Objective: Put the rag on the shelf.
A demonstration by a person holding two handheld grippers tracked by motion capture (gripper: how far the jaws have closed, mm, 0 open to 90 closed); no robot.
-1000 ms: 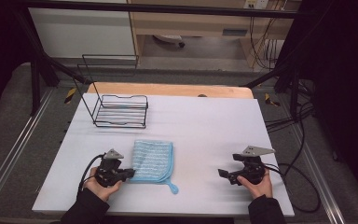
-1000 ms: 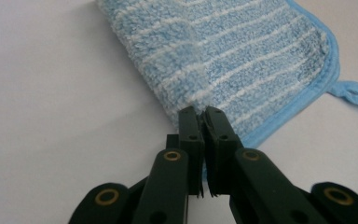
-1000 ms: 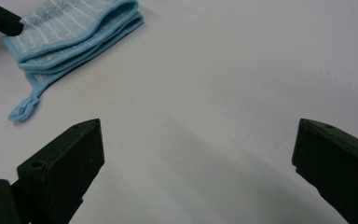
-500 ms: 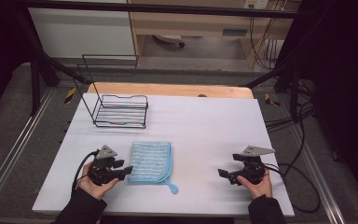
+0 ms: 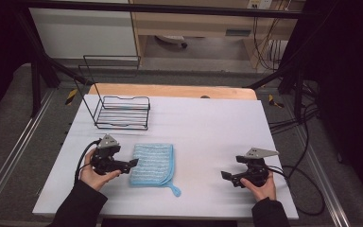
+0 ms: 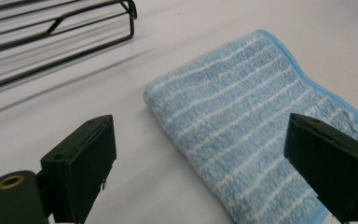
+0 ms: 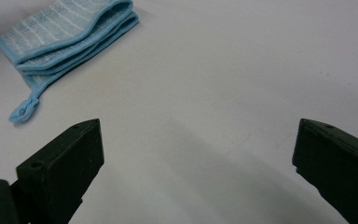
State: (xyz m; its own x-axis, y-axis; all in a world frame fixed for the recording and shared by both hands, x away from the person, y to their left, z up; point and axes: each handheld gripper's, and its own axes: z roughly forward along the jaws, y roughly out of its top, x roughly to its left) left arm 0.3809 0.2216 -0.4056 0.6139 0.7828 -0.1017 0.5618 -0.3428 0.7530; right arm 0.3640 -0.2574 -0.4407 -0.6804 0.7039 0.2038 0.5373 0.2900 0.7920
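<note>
A folded blue striped cloth [image 5: 152, 163] with a small hanging loop lies flat on the white table [image 5: 208, 127], left of centre. My left gripper [image 5: 131, 163] hovers just off the cloth's left edge. Its jaws have just been opening and now stand wide apart, with nothing pressed between them. In the left gripper view the cloth [image 6: 256, 121] lies on the table beyond the spread jaws of the left gripper [image 6: 200, 123]. My right gripper [image 5: 227, 177] rests low at the front right, open over bare table. In the right gripper view the cloth [image 7: 70, 28] lies far beyond the right gripper [image 7: 198, 123].
A black wire rack [image 5: 122, 112] stands at the back left of the table, and its near rails [image 6: 56, 28] appear in the left gripper view. A wooden board edge [image 5: 170, 91] runs along the back. Cables trail off the table's right side.
The left gripper has let go of the cloth's left edge, opened wide and lifted slightly away. The cloth lies flat. The right gripper has stayed in place.
</note>
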